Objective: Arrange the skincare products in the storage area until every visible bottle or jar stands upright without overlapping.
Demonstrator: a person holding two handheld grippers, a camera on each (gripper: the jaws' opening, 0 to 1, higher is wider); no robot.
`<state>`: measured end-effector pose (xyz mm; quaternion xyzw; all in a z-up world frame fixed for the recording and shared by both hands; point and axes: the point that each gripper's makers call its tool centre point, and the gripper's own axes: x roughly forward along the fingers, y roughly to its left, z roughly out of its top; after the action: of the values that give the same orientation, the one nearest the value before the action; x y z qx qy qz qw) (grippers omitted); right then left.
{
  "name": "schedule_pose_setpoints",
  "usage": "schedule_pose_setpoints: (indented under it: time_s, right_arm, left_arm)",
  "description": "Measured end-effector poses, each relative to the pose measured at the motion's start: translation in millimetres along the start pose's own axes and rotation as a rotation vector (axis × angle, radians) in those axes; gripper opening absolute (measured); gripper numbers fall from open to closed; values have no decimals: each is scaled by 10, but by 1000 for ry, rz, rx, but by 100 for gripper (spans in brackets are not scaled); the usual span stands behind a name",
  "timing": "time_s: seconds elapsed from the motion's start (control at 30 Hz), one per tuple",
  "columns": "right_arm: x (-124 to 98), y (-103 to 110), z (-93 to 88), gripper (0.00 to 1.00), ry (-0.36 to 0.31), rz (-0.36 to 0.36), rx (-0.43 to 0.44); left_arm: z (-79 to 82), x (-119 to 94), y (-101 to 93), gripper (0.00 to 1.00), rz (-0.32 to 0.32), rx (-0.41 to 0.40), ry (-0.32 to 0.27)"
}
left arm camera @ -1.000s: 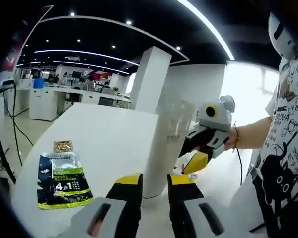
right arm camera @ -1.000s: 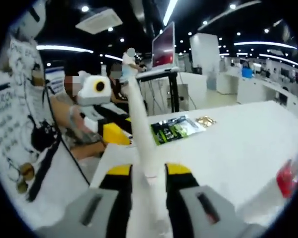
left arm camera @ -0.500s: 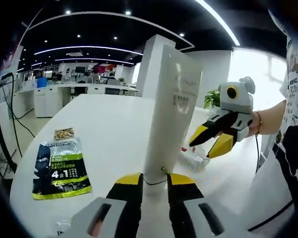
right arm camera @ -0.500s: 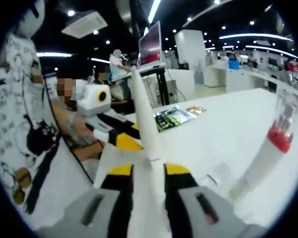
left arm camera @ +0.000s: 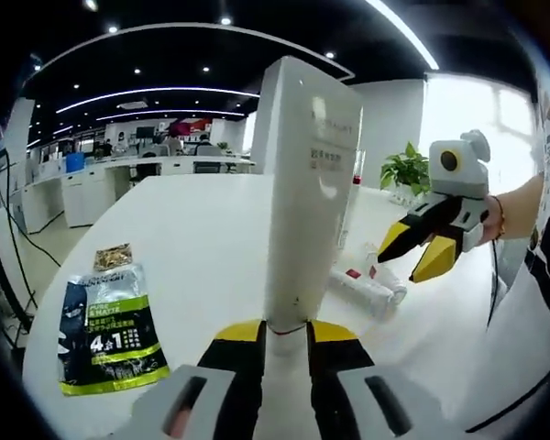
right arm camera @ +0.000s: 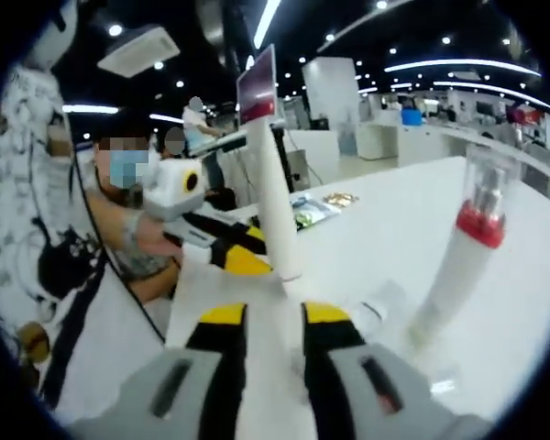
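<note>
Since the earlier frames, the tall white tube has been tipped from a lean to upright, and the right gripper has drawn away from it toward the right of the frame.

In the left gripper view, the white tube rises through the centre of the frame, standing on its cap on the white table. The left gripper sits at the bottom centre, its yellow-tipped fingers closed on the narrow base of the tube. The right gripper hangs at the right, fingers apart and holding nothing. Just right of the tube's base lies a small white tube with a red band, on its side. At lower left a dark green sachet lies flat, a small gold packet just above it.

In the right gripper view, the white tube shows edge-on as a thin blade in the centre, the left gripper at its foot. The right gripper's own fingers at the bottom stand apart, empty. At the right a red-collared tube with a clear cap leans; whether it stands or is propped I cannot tell. That leaning tube is hidden in the other view, which instead shows the lying tube plainly.

The tall tube looks light, soft-walled and top-heavy, likely to topple; the stiff cap end is the safer place to hold.
</note>
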<state>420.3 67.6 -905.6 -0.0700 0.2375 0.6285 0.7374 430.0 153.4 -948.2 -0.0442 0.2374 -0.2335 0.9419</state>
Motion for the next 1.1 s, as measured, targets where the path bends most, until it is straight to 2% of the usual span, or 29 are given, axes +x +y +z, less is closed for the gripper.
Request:
schedule_pose_setpoints:
  time_s: [0.2,0.67,1.1]
  right_arm:
    - [-31,-71,-2,21,-10,-37,17]
    - [-139,-225,-89,21,-28,-125,99]
    - [-261,-226,-162,21,-28,-155,124]
  left_arm:
    - [33,130,53,18,-15,29,12]
    - [136,471,153,18,-32,39,34]
    - [298,786,220,18,-120,114,50]
